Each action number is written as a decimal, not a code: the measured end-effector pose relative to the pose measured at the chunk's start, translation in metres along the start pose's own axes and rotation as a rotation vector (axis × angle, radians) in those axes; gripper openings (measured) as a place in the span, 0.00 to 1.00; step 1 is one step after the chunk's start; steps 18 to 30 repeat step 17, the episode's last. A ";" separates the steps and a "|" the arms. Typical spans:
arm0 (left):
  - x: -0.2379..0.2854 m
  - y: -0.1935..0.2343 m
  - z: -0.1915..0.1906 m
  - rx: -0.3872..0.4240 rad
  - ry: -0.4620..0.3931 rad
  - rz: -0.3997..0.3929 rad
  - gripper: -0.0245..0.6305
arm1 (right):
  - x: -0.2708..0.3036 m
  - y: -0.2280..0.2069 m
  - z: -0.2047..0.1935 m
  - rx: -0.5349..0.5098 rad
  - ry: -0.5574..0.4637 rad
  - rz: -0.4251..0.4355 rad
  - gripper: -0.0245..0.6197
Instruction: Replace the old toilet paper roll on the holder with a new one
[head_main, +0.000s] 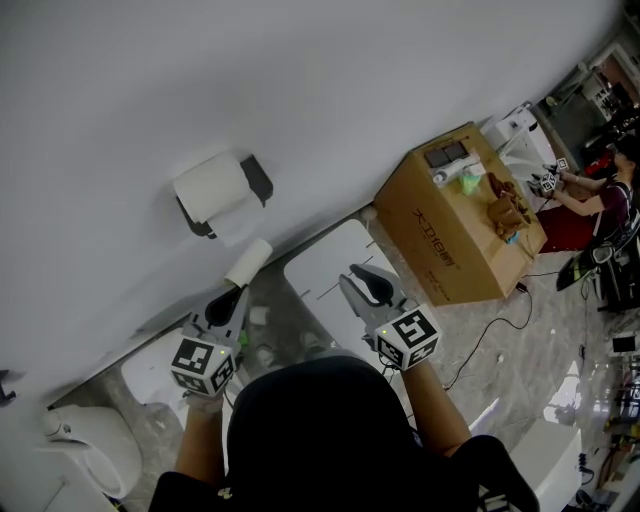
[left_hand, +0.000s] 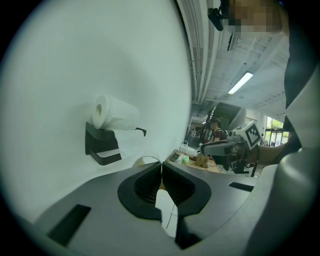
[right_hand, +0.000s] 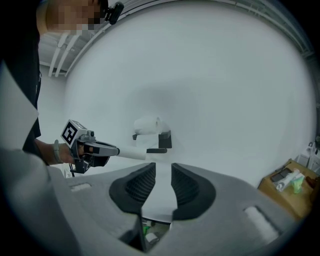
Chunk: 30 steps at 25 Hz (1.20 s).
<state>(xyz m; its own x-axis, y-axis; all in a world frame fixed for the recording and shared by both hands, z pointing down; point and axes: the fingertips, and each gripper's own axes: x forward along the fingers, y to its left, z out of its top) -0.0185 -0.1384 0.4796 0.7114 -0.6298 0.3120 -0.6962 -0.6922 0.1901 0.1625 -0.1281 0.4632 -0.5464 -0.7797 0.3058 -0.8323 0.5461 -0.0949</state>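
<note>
Wall (head_main: 350, 80), plain white, has a cardboard box (head_main: 450, 215) on the floor at its foot, off to the right. A black holder (head_main: 258, 177) is fixed on the wall and carries a full toilet paper roll (head_main: 212, 187). Below it, the left gripper (left_hand: 161, 167) is clamped on the rim of a white tube (head_main: 248, 262), which points up toward the holder without touching it. Nearby, the right gripper (right_hand: 163, 172) has its jaws drawn close on nothing

Plain white wall (head_main: 300, 80); grey marbled floor (head_main: 520, 340); cardboard box (head_main: 450, 235) near the wall; perhaps a toilet (head_main: 90, 450) lower left
</note>
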 end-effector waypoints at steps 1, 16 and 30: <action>-0.001 0.000 0.000 0.000 0.000 0.001 0.07 | -0.001 -0.001 0.001 0.007 -0.004 -0.003 0.18; -0.010 0.003 -0.005 -0.011 -0.002 0.029 0.07 | 0.001 -0.003 -0.001 0.026 -0.006 0.001 0.18; -0.011 0.004 -0.005 -0.012 -0.002 0.030 0.07 | 0.001 -0.003 -0.001 0.027 -0.006 0.001 0.18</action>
